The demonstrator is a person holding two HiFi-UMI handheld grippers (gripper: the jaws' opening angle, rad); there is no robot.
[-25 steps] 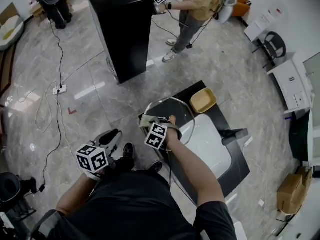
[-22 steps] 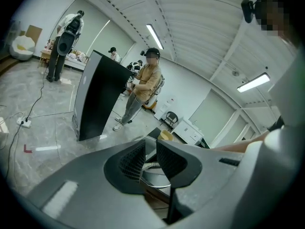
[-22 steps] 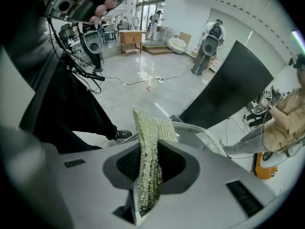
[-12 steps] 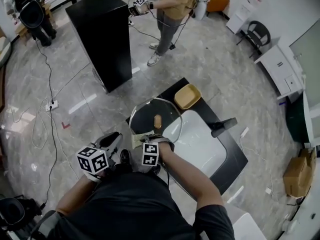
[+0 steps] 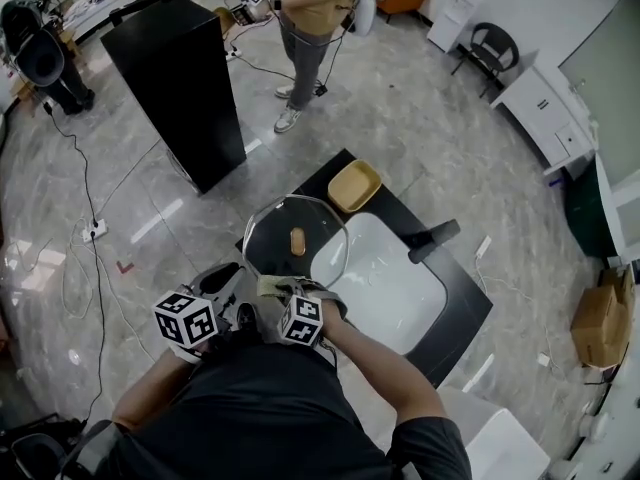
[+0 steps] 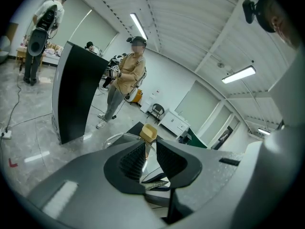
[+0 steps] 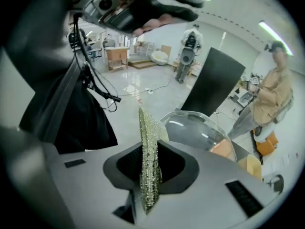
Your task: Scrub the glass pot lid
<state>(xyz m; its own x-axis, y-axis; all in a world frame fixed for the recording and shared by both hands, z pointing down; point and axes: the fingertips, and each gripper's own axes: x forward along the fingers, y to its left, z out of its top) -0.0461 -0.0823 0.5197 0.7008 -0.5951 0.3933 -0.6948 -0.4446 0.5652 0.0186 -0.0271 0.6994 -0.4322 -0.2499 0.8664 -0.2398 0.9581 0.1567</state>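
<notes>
The round glass pot lid (image 5: pixel 280 223) with a wooden knob (image 5: pixel 297 240) hangs tilted over the left end of the sink counter. My left gripper (image 5: pixel 232 276) is shut on its near-left rim; in the left gripper view the glass edge (image 6: pixel 116 138) runs in between the nearly closed jaws of the left gripper (image 6: pixel 147 151). My right gripper (image 5: pixel 285 290) is shut on a yellow-green scouring pad (image 7: pixel 149 142) that stands up between the jaws of the right gripper (image 7: pixel 150 149). The pad (image 5: pixel 272 286) sits at the lid's near rim, with the lid (image 7: pixel 200 128) just beyond it.
A white sink basin (image 5: pixel 390 278) sits in a black counter (image 5: pixel 465 318) with a black faucet (image 5: pixel 433 238). A yellow dish (image 5: pixel 355 185) stands at the counter's far corner. A black cabinet (image 5: pixel 180 78) and a standing person (image 5: pixel 305 8) are farther off. Cables lie on the floor at the left.
My right gripper has drawn the pad back from the middle of the lid to its near rim. The wooden knob has come into view. The left gripper keeps its hold.
</notes>
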